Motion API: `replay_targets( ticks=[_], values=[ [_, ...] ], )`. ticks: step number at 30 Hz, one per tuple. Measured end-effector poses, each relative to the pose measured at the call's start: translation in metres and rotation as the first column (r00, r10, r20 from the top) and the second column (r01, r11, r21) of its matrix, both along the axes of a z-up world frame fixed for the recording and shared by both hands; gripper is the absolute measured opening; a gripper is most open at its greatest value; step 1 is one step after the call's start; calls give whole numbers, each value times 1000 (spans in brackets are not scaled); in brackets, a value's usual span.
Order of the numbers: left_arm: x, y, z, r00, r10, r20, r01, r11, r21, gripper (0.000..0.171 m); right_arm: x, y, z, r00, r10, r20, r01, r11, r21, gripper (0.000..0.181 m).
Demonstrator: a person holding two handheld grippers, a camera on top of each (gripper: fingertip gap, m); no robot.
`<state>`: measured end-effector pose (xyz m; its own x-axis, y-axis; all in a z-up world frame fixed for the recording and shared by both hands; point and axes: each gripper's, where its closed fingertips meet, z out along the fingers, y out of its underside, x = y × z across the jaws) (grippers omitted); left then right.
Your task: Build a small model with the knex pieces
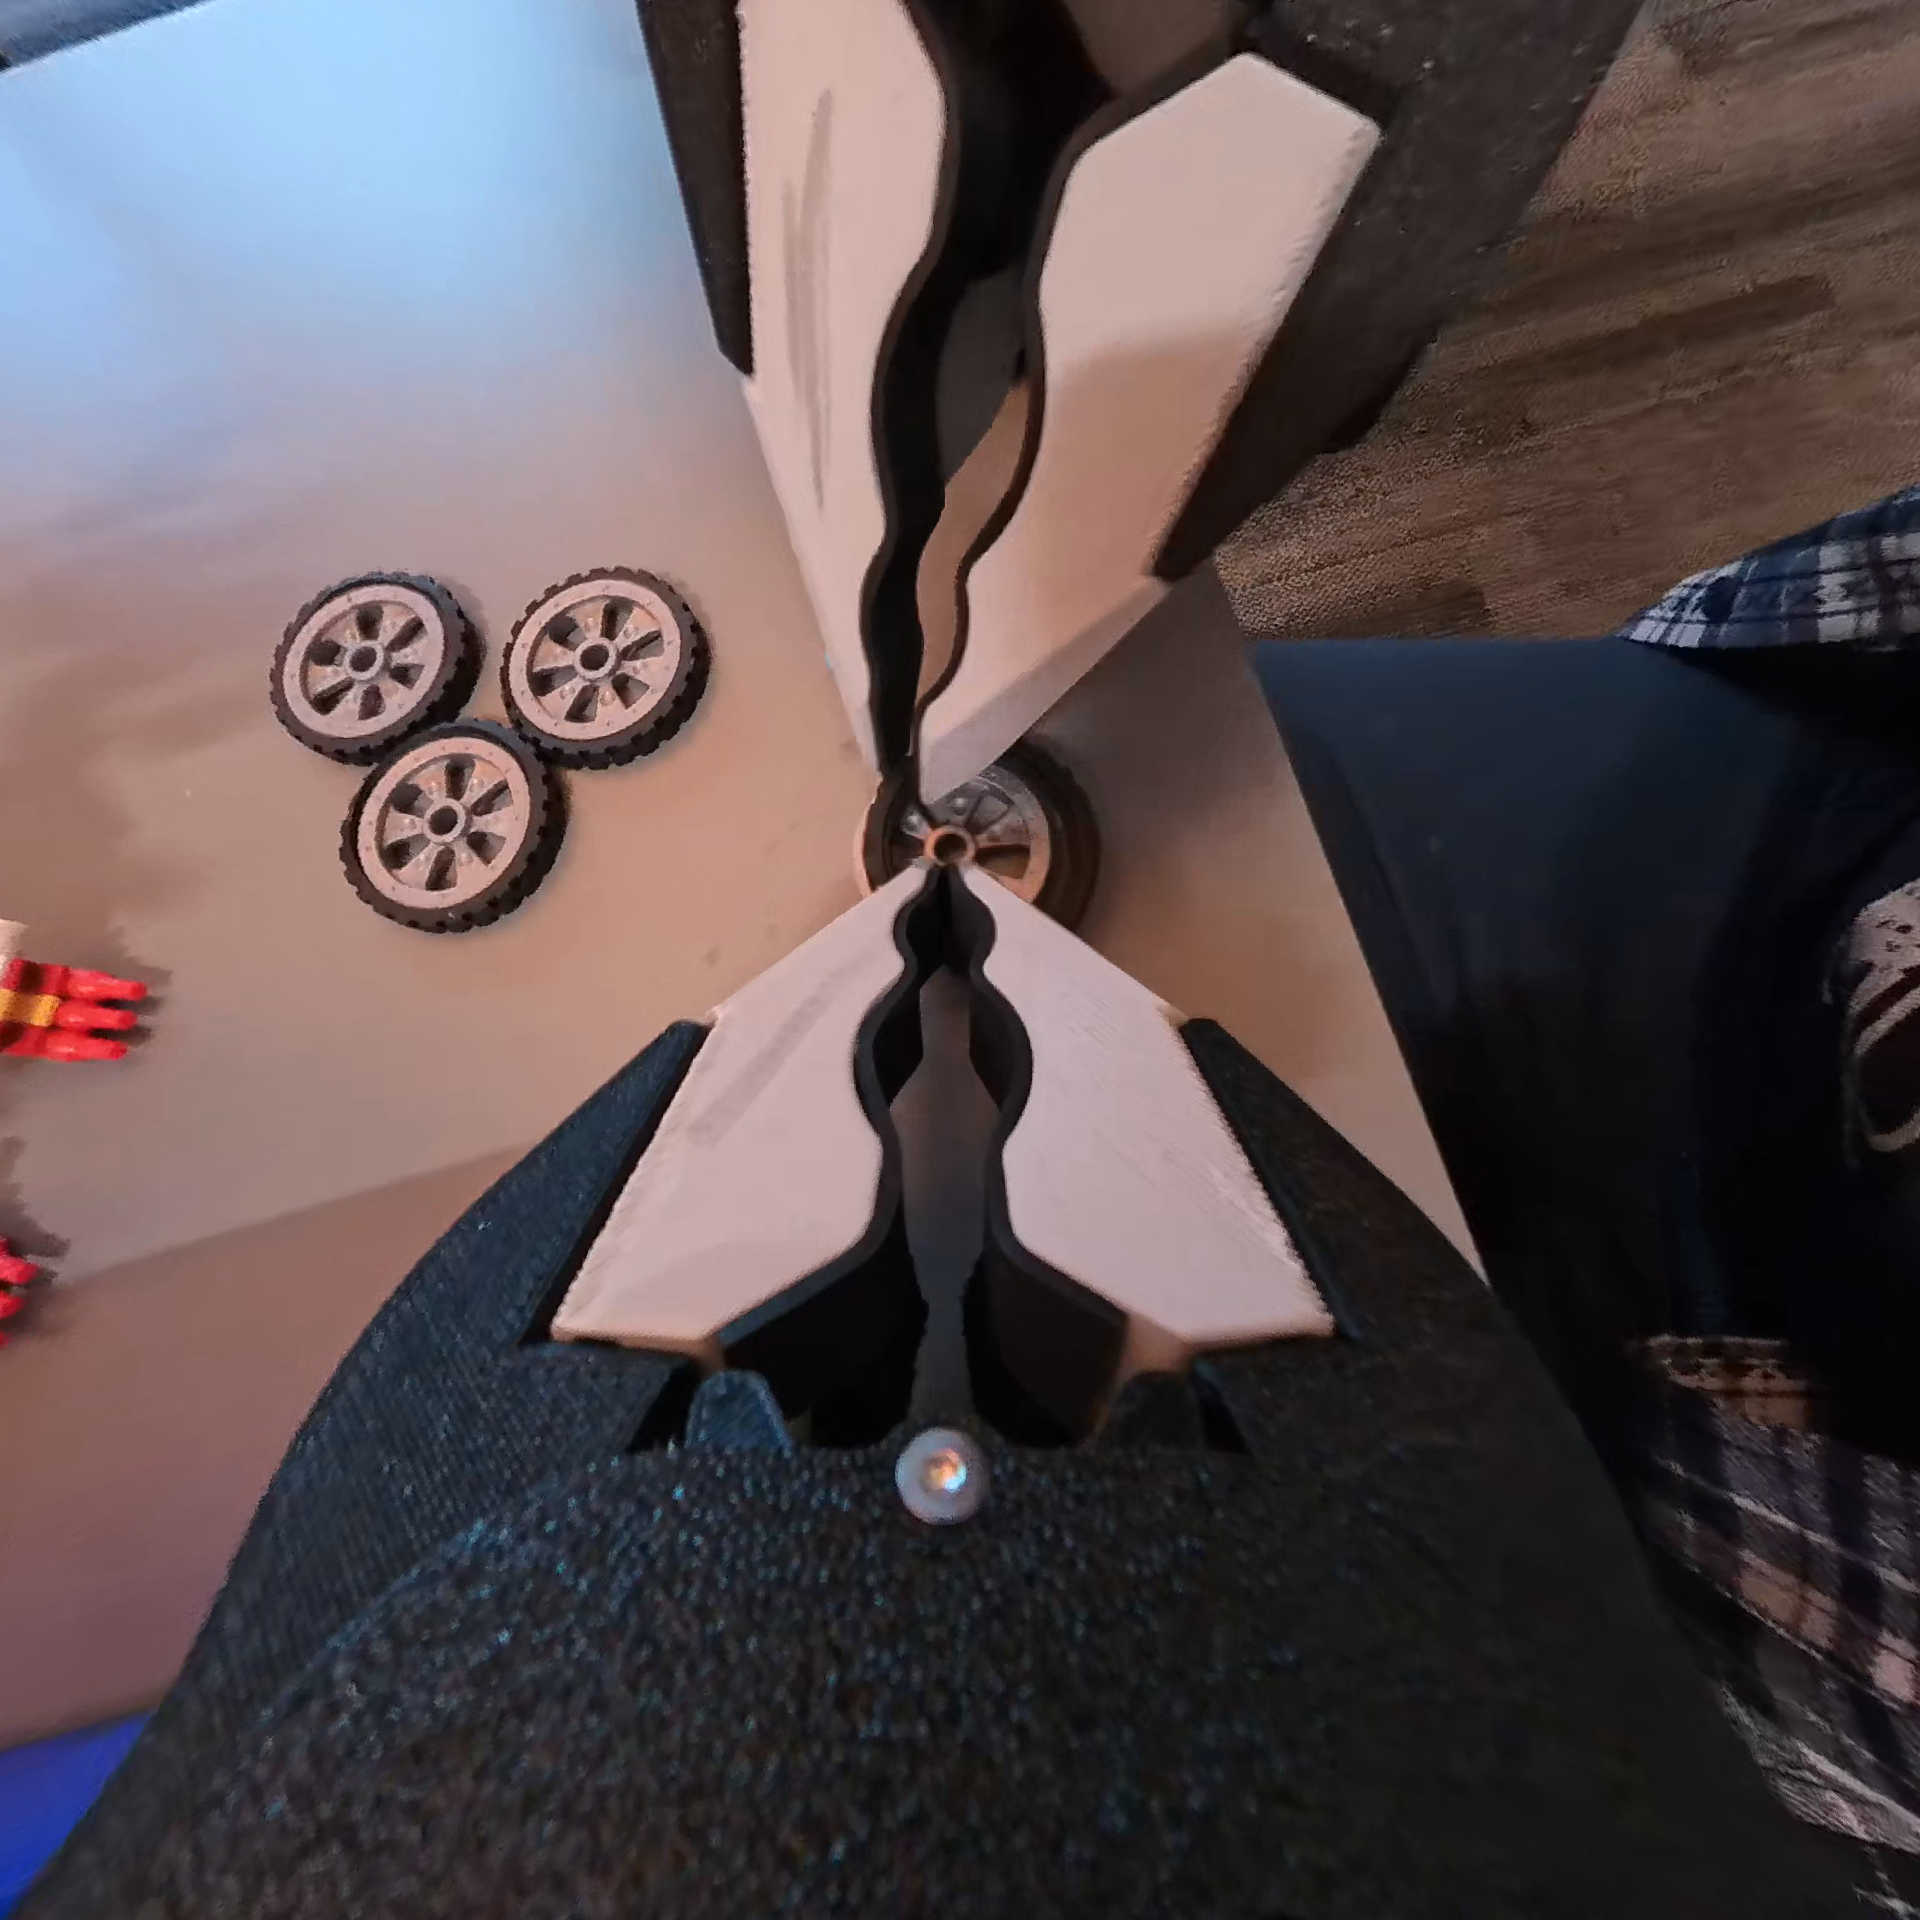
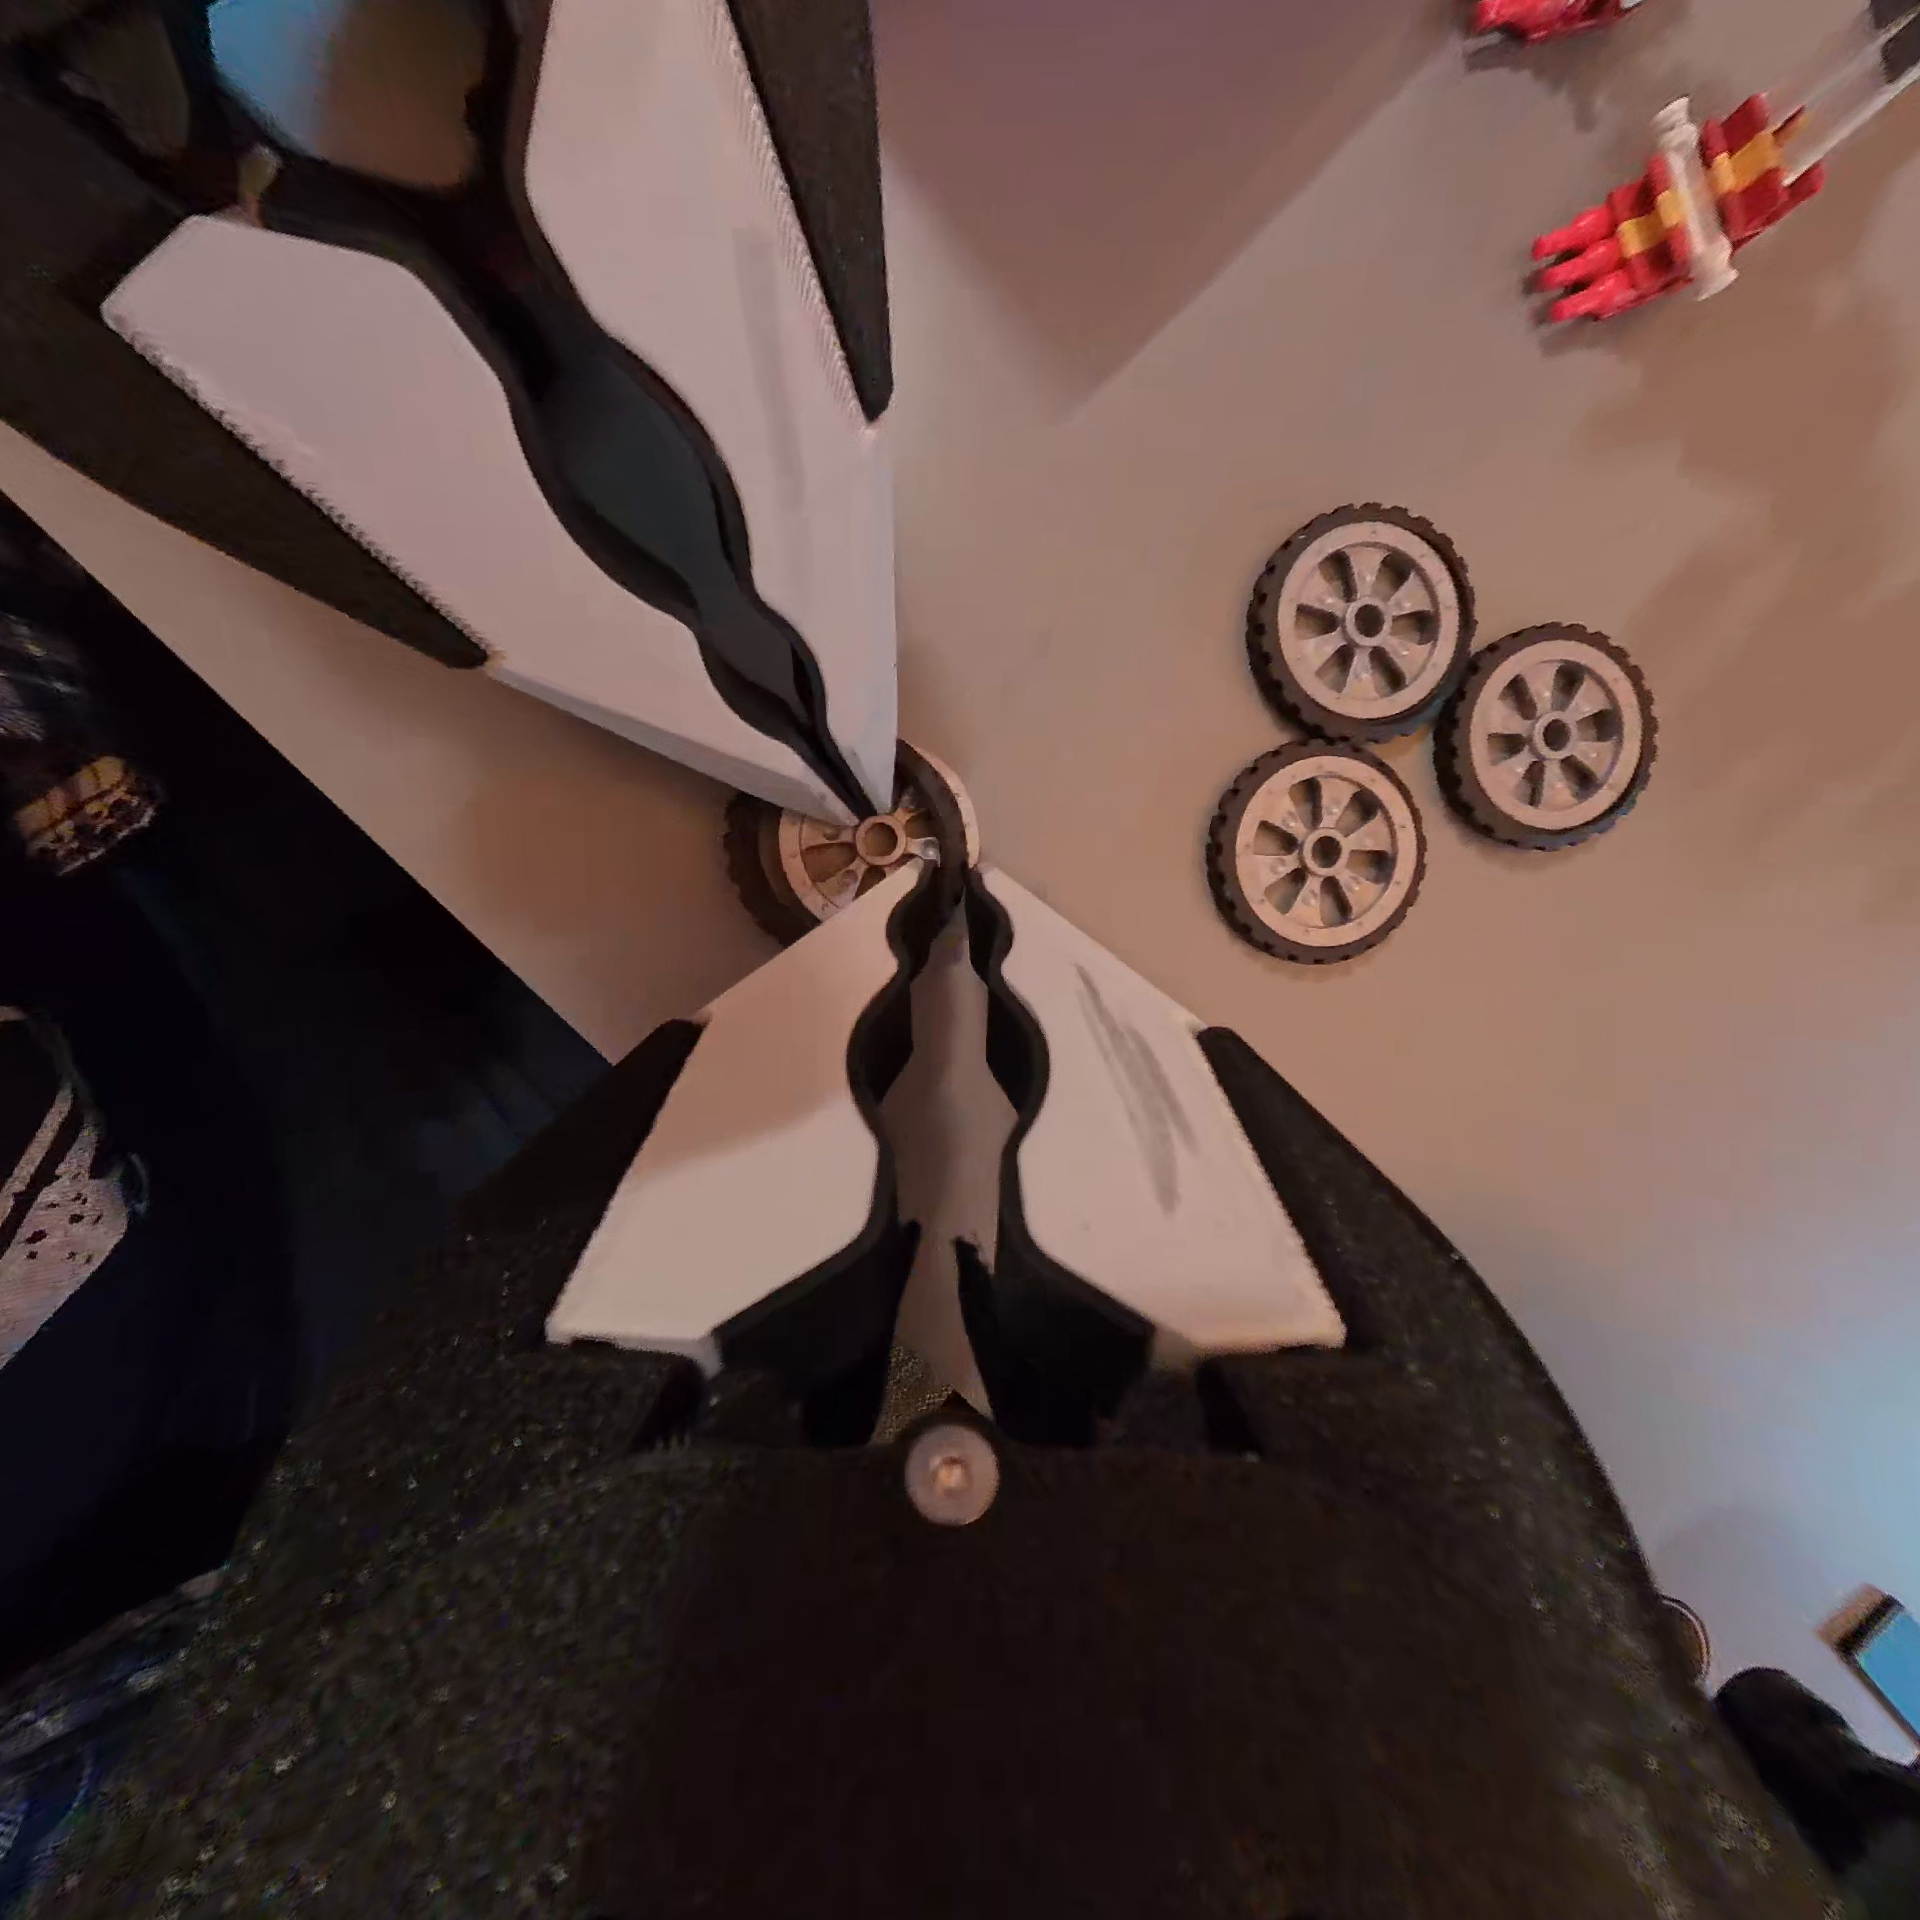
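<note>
The pale tabletop (image 1: 312,312) carries everything, and the landmark on it is a cluster of three wheels (image 1: 447,821) lying flat and touching, grey spoked hubs in black knobbly tyres. Well apart from that cluster, toward the tabletop's edge where a person's plaid sleeve shows, both pairs of tongs meet tip to tip over a fourth wheel (image 1: 1013,821). The left tongs (image 1: 940,883) are closed down almost to nothing at the tips, which sit at the wheel's rim beside its hub; the right tongs (image 2: 940,888) are equally narrowed, seemingly pinching the tyre's edge (how firmly either grips, I cannot tell). The wheel looks light and stiff at the hub, with a grippy tyre, best taken across the rim. Farthest from the cluster lie red plastic pieces (image 2: 1662,223).
</note>
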<state>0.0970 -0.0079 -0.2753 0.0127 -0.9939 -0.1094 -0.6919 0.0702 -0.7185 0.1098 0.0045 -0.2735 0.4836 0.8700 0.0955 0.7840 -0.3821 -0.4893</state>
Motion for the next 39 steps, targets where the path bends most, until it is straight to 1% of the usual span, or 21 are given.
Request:
replay_targets(
  ticks=[2, 5, 7, 14, 15, 18, 20, 21, 22, 27, 29, 34, 37, 39],
  values=[
    [0, 0, 0, 1000, 1, 6, -1, 1000, -13, 10, 0, 0, 0, 1000, -8, -13, 8, 1000, -1, 5],
    [0, 1, 8, 999, -2, 47, 2, 1000, -14, 15, 1, 1, 2, 999, -21, -47, 21, 1000, -7, 5],
    [1, 0, 13, 997, 0, 76, 4, 999, -54, 23, 3, 2, 5, 998, -26, -53, 26, 1000, 2, 5],
    [0, -2, 15, 997, -20, 78, 24, 999, -42, 33, 5, -1, 6, 998, -15, -56, 14, 1000, -7, 6],
    [-1, 1, 15, 997, -5, 72, 7, 1000, -29, 43, 6, 0, 5, 999, -15, -47, 15, 1000, -4, 5],
    [-5, 6, 9, 999, 7, 32, -6, 1000, -6, 46, 6, -2, 2, 999, -11, -46, 10, 1000, -17, 5],
    [-5, 4, 8, 1000, 4, 29, -3, 1000, -24, 49, 6, -1, 1, 998, -19, -53, 19, 1000, -14, 6],
    [-5, 4, 7, 1000, 2, 22, -1, 1000, -24, 50, 5, -2, 1, 998, -21, -58, 20, 1000, -19, 11],
    [-6, 3, 5, 1000, -1, 11, 1, 1000, -23, 52, 5, -2, 1, 998, -19, -59, 18, 1000, -16, 12],
    [-7, 0, -2, 1000, -11, -16, 10, 999, -30, 53, 6, -3, 3, 997, -27, -75, 27, 1000, 3, 13],
    [-7, 0, -2, 1000, -13, -20, 12, 999, -33, 53, 9, -5, 3, 997, -33, -69, 34, 999, 11, 17],
    [-8, -3, -5, 999, -25, -32, 23, 999, -47, 50, 11, -17, 13, 991, -27, -132, 30, 999, 25, 29],
    [-7, -4, -5, 999, -31, -32, 29, 998, -54, 50, 7, -28, 7, 991, 0, -136, 2, 1000, 17, 43],
    [-7, -5, -5, 999, -33, -32, 31, 998, -58, 49, 6, -27, 1, 992, -17, -122, 21, 999, 37, 58]
  ],
)
